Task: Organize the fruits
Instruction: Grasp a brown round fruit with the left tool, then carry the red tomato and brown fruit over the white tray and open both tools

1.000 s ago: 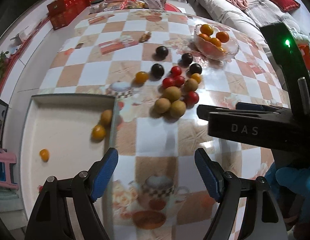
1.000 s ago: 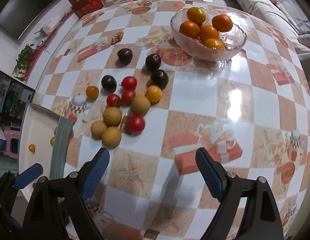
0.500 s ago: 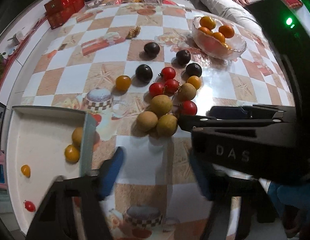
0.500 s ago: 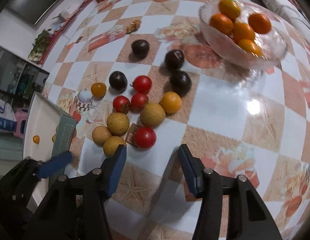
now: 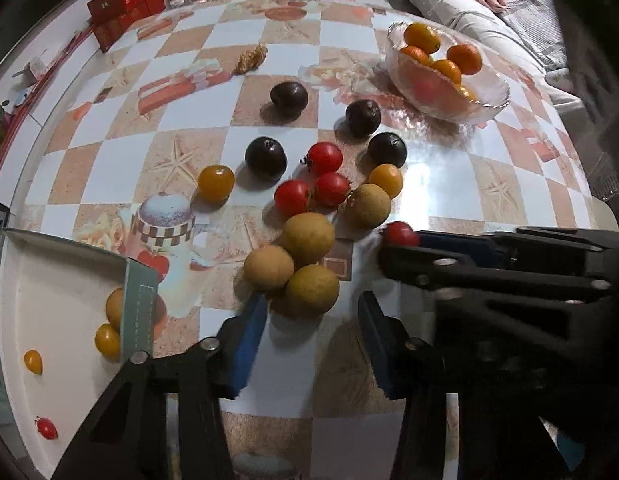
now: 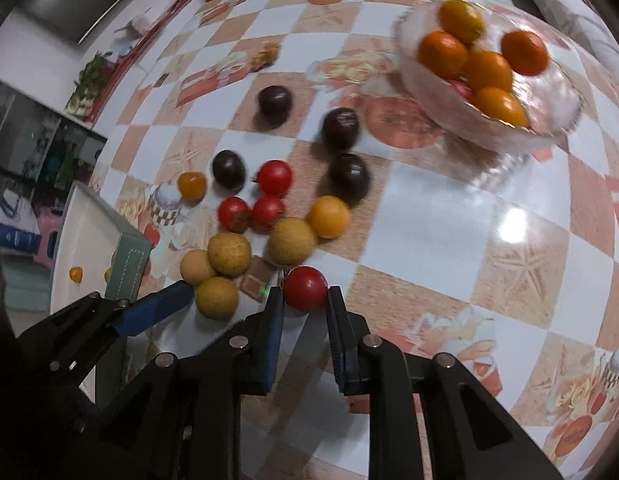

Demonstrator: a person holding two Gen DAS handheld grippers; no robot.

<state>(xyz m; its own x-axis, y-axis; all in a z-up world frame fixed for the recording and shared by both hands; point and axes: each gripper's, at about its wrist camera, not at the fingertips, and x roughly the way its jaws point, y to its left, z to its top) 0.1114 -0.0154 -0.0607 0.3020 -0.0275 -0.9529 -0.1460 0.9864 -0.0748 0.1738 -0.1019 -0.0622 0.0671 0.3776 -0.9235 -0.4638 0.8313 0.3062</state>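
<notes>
The right tool (image 6: 305,306) is gripping a red cherry tomato (image 6: 305,289) between its narrowed blue pads, low on the checkered counter (image 6: 429,220). The left tool (image 5: 311,320) is gaping wide around a tan longan (image 5: 312,289), beside the white tray (image 5: 49,300).

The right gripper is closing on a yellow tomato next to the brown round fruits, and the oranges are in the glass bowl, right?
Not quite. The tomato between the right gripper fingers is red, not yellow: it is a red cherry tomato, as the right wrist view shows. The rest holds: it sits beside the brown round fruits, and the oranges are in the glass bowl.
</notes>
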